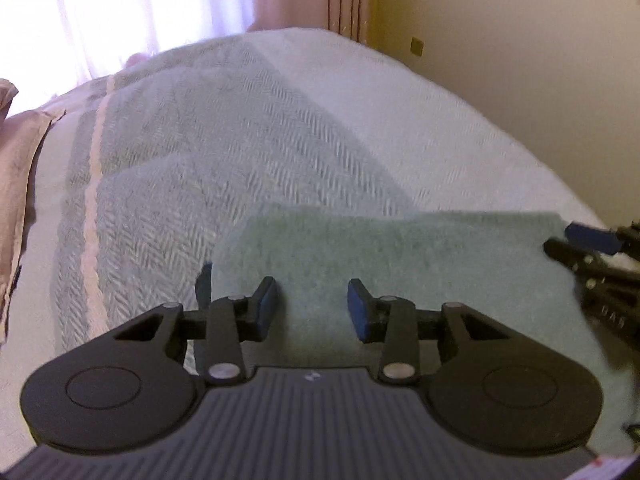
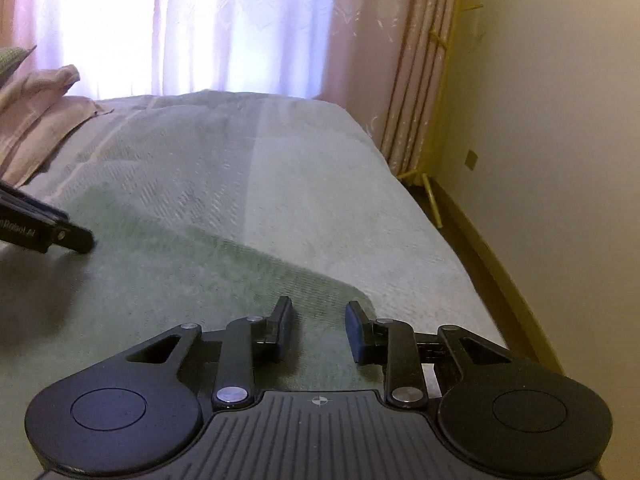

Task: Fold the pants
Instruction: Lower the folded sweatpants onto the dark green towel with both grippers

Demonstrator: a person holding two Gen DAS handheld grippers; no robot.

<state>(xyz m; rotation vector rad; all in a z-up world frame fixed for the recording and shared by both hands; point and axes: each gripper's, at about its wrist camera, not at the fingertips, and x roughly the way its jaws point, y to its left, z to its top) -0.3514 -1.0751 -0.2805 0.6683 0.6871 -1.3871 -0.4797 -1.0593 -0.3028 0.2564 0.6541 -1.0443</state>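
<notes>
Pale green fleece pants [image 1: 400, 256] lie flat on the bed as a folded slab with a straight far edge. My left gripper [image 1: 312, 304] hovers over their near left part, blue pads apart, only the cloth's surface showing in the gap. My right gripper [image 1: 580, 244] comes in at the pants' right end. In the right wrist view the pants [image 2: 160, 280] fill the lower left, and my right gripper [image 2: 318, 328] stands open over their right corner, nothing pinched. The left gripper [image 2: 60, 232] shows at the left edge above the cloth.
The bed has a light herringbone cover [image 1: 280, 120] with pink pillows [image 2: 40, 112] at the far left. Bright curtains [image 2: 200, 20] hang behind it. The bed's right edge drops to a narrow strip of floor [image 2: 480, 240] along a cream wall, with a yellow rack [image 2: 436, 80] there.
</notes>
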